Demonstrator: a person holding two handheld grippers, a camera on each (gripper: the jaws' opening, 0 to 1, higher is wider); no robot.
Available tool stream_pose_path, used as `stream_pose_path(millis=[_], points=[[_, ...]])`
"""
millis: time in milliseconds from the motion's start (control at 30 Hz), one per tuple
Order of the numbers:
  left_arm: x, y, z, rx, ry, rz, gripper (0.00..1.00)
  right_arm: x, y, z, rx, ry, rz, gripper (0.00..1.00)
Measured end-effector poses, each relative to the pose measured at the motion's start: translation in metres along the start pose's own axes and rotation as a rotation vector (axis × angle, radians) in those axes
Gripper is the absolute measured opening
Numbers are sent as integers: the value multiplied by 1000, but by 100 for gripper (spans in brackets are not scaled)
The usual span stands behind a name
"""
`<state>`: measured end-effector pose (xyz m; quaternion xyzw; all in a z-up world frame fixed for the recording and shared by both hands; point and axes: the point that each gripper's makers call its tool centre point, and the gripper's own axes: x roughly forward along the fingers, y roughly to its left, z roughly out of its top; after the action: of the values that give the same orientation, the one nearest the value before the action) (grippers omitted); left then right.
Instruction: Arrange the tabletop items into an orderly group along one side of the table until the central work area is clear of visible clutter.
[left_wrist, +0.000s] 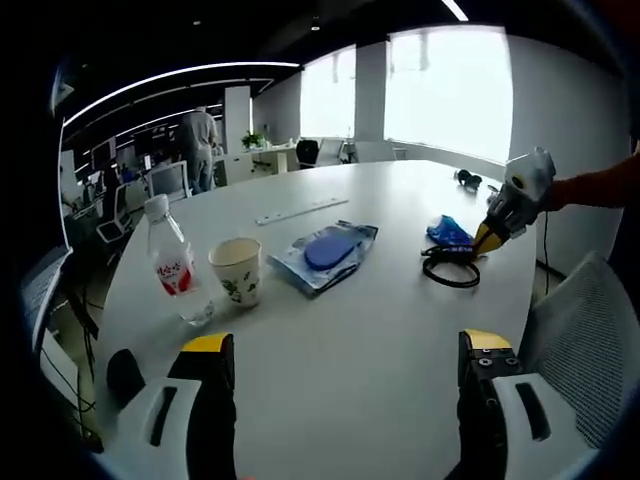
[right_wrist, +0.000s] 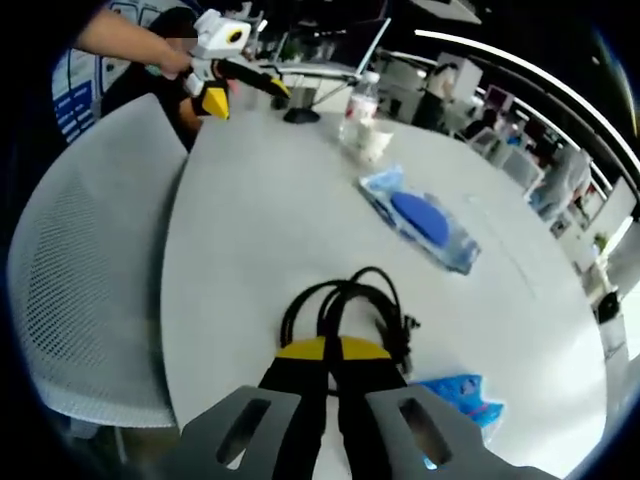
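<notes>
Looking along left gripper (left_wrist: 340, 365): jaws wide apart, holding nothing, above the table (left_wrist: 380, 400); bottle (left_wrist: 175, 265), cup (left_wrist: 238, 270) and blue pouch (left_wrist: 325, 252) sit mid-table, awaiting grouping.
Right gripper (right_wrist: 330, 350): jaws together, clamped on the black cable coil (right_wrist: 345, 305), probably to shift it sideward.

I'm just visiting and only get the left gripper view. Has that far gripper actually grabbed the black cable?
Observer: Yes. The right gripper view shows the right gripper shut on the black cable.
Operator: Is the cable a tangle?
Observer: No, it is coiled in several loops.
Operator: Who is holding the gripper my camera sits on?
Observer: A person's hand holds the left gripper, which is open, near the table's edge.
</notes>
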<state>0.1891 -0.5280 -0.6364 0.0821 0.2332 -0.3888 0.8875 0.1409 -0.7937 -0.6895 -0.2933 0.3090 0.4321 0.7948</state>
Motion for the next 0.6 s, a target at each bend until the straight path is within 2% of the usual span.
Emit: stream_pose_path(millis=[600], points=[[8,-6,2,-1,3,-15,91,7,9,-7,70,-11,17,0]])
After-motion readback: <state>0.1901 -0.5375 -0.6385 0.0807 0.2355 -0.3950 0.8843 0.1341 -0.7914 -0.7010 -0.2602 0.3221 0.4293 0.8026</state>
